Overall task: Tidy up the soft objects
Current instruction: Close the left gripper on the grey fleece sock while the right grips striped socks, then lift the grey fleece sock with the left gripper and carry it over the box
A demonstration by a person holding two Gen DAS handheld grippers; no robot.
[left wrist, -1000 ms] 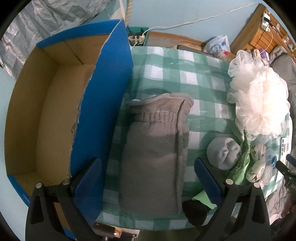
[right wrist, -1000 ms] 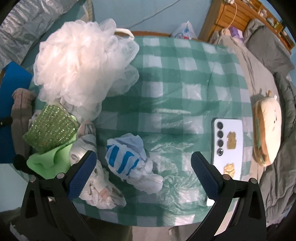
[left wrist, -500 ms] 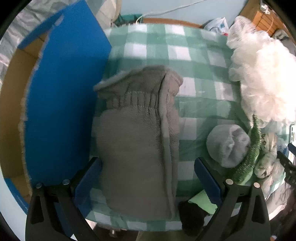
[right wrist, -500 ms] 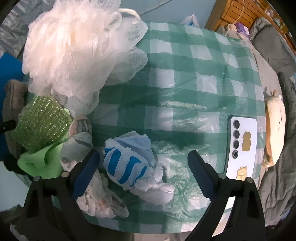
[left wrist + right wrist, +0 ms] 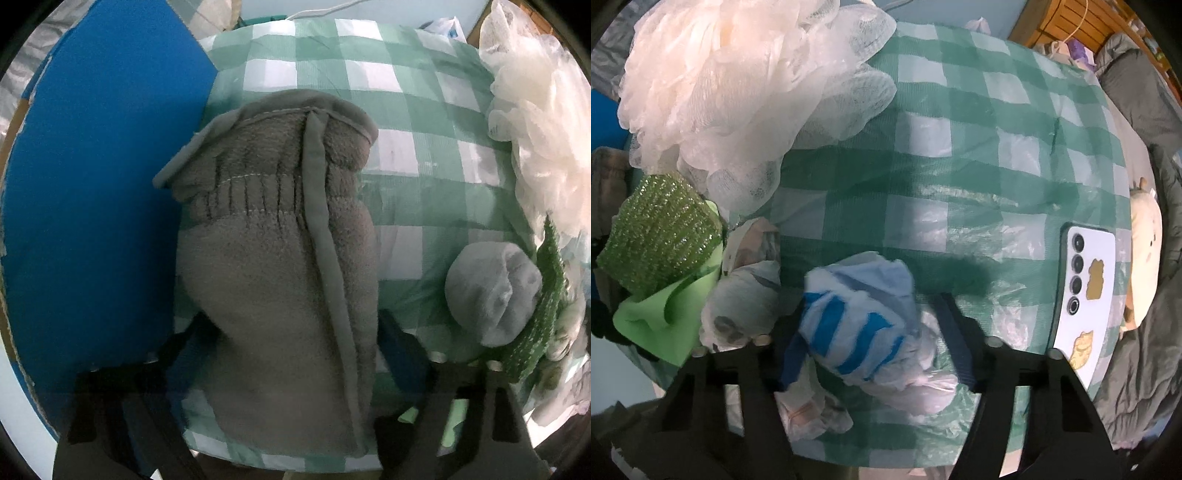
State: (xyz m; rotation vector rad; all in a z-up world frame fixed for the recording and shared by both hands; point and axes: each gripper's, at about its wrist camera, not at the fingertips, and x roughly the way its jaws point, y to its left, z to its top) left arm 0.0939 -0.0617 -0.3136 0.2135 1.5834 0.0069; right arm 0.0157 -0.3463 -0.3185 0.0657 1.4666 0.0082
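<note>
A grey fleece glove lies on the green checked tablecloth, cuff away from me. My left gripper straddles its lower half; the jaws are closing and both pads press into the glove's sides, denting its left edge. A rolled grey sock sits to the right. In the right wrist view a crumpled blue-and-white plastic bag lies between the fingers of my right gripper. Those jaws are closing; the left pad touches the bag, and the right pad stands just clear of it.
A blue cardboard box flap stands left of the glove. A white mesh bath pouf, a green glittery scrubber, a light green cloth and more crumpled bags crowd the left. A phone and a plush toy lie right.
Both grippers came down closer to the table. The left jaws narrowed onto the glove's sides. The right jaws narrowed around the blue-and-white bag.
</note>
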